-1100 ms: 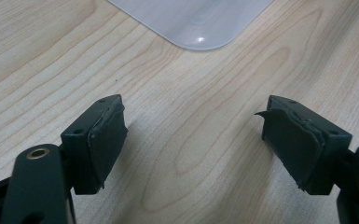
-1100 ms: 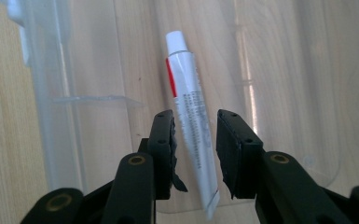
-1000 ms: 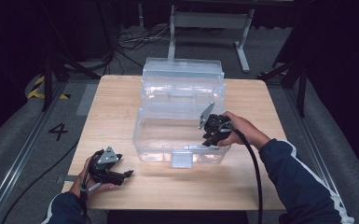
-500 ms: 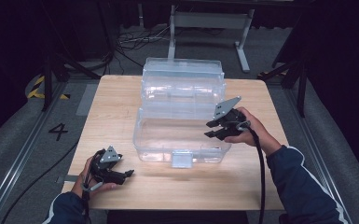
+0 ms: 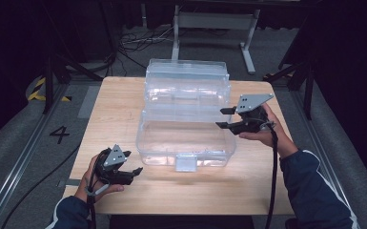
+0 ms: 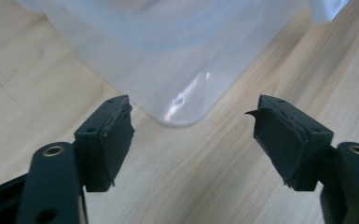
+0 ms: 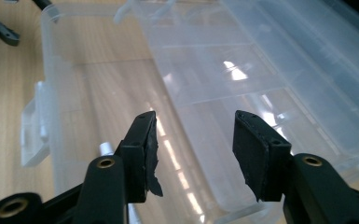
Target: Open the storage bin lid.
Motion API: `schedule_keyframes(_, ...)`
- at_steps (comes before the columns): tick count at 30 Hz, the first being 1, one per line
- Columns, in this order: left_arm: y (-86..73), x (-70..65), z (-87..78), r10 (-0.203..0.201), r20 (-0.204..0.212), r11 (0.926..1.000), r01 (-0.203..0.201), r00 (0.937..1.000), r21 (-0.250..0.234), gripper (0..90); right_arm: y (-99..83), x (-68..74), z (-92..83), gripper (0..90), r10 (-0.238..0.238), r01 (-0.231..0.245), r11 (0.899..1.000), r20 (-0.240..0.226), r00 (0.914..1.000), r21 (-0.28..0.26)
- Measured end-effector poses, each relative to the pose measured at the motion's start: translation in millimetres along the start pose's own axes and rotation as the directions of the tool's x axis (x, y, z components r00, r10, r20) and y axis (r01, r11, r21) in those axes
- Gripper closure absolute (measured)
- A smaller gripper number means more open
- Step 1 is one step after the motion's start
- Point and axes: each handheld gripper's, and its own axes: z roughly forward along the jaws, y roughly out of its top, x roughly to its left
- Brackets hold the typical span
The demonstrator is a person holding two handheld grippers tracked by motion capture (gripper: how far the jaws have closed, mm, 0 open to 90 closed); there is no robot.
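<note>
Left gripper (image 5: pixel 132 164) sits low at the table's (image 5: pixel 124 95) near-left area, just off the front-left corner of the clear plastic box (image 5: pixel 186 119). Its jaws stand wide, have just been closing a little, and hold nothing. The box stands mid-table, lid raised at the rear, latch (image 5: pixel 187 162) facing the person. Right gripper (image 5: pixel 224 118) hovers at the box's right side; its jaws have just been opening, with nothing between them.

Dark blue sleeves (image 5: pixel 314 191), black left gripper (image 5: pixel 132 168) and right gripper (image 5: pixel 223 118), grey three-cornered plates, black cables, brass-ringed holes, worn black fingers (image 6: pixel 116 135)
</note>
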Motion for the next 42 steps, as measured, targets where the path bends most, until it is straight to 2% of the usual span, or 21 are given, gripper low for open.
schedule_keyframes(6, 18.8, -6.2, -14.4, 0.038, -0.032, 0.9988, -0.039, 0.9988, -0.029, 28.3, 11.9, -15.5, -4.1, 48.4, 0.0, 0.003, 1.0, 0.072, 0.9974, -0.03)
schedule_keyframes(9, 28.2, -9.0, -19.2, 0.047, -0.023, 0.9975, -0.048, 0.9986, -0.052, 27.6, 18.9, -23.0, -2.5, 48.1, 0.001, 0.003, 0.999, 0.085, 0.9964, -0.042)
schedule_keyframes(12, 39.3, -12.3, -20.1, 0.078, -0.013, 0.9948, -0.078, 0.9969, -0.065, 27.1, 25.7, -30.6, 2.0, 46.7, -0.002, 0.006, 0.999, 0.091, 0.9958, -0.041)
schedule_keyframes(13, 46.1, -14.0, -18.8, 0.094, 0.002, 0.9928, -0.093, 0.9956, -0.075, 27.0, 29.2, -35.3, 5.3, 45.7, -0.003, 0.008, 0.999, 0.089, 0.9961, -0.049)
schedule_keyframes(16, 53.4, -15.8, -14.5, 0.11, 0.006, 0.991, -0.109, 0.994, -0.078, 27.0, 32.3, -40.6, 9.7, 44.0, -0.006, 0.012, 0.998, 0.098, 0.9952, -0.055)
schedule_keyframes(18, 58.4, -17.4, -9.7, 0.124, 0.022, 0.9895, -0.122, 0.992, -0.077, 27.3, 33.6, -47.3, 12.5, 43.9, 0.016, -0.01, 0.998, 0.093, 0.9955, -0.065)
schedule_keyframes(20, 64.7, -20.7, -1.0, 0.149, 0.039, 0.9872, -0.146, 0.9881, -0.065, 28.7, 35.1, -56.0, 17.3, 43.9, 0.037, -0.032, 0.998, 0.09, 0.9953, -0.057)
schedule_keyframes(24, 72.6, -25.8, 14.9, 0.19, 0.059, 0.9815, -0.189, 0.9799, -0.031, 32.2, 37.5, -66.9, 27.2, 44.3, 0.036, -0.034, 0.999, 0.106, 0.9937, -0.022)
schedule_keyframes(26, 74.4, -26.4, 20.8, 0.194, 0.059, 0.9809, -0.193, 0.9792, -0.022, 34.7, 37.1, -71.8, 34.2, 44.3, 0.054, -0.055, 0.998, 0.094, 0.9941, 0.009)
schedule_keyframes(27, 75.1, -26.0, 24.3, 0.193, 0.08, 0.9812, -0.193, 0.9779, -0.015, 36.5, 36.4, -73.7, 37.8, 44.2, 0.057, -0.059, 0.998, 0.088, 0.9945, 0.018)
schedule_keyframes(28, 75.8, -25.5, 28.5, 0.195, 0.09, 0.9808, -0.195, 0.9768, -0.006, 38.4, 35.8, -75.8, 41.9, 44.3, 0.055, -0.059, 0.997, 0.103, 0.9932, 0.039)
schedule_keyframes(30, 76.4, -25.3, 31.5, 0.2, 0.089, 0.9795, -0.201, 0.9757, 0.005, 40.2, 34.8, -78.0, 45.5, 44.4, 0.062, -0.067, 0.996, 0.094, 0.9936, 0.052)
schedule_keyframes(31, 77.0, -24.2, 37.4, 0.203, 0.108, 0.9784, -0.206, 0.9733, 0.02, 42.7, 33.4, -80.5, 49.6, 44.6, 0.067, -0.073, 0.995, 0.097, 0.993, 0.065)
schedule_keyframes(35, 76.8, -22.6, 47.1, 0.201, 0.132, 0.9765, -0.209, 0.9708, 0.053, 47.1, 31.3, -84.9, 54.2, 46.1, 0.076, -0.084, 0.993, 0.088, 0.9932, 0.085)
schedule_keyframes(36, 76.6, -22.0, 50.3, 0.202, 0.144, 0.9751, -0.212, 0.9688, 0.064, 47.1, 31.1, -86.7, 55.5, 45.7, 0.081, -0.09, 0.992, 0.093, 0.9923, 0.091)
schedule_keyframes(37, 76.5, -21.6, 52.8, 0.207, 0.161, 0.9721, -0.222, 0.9649, 0.076, 48.9, 30.9, -87.7, 56.1, 48.1, 0.084, -0.091, 0.992, 0.078, 0.9934, 0.088)
schedule_keyframes(38, 76.4, -21.6, 56.8, 0.211, 0.172, 0.9677, -0.231, 0.9623, 0.102, 53.3, 31.8, -87.1, 58.0, 52.0, 0.07, -0.077, 0.992, 0.069, 0.9952, 0.103)
schedule_keyframes(42, 77.6, -19.4, 60.2, 0.222, 0.182, 0.9627, -0.245, 0.958, 0.115, 60.6, 33.8, -82.6, 64.9, 62.5, 0.022, -0.027, 0.989, 0.038, 0.999, 0.146)
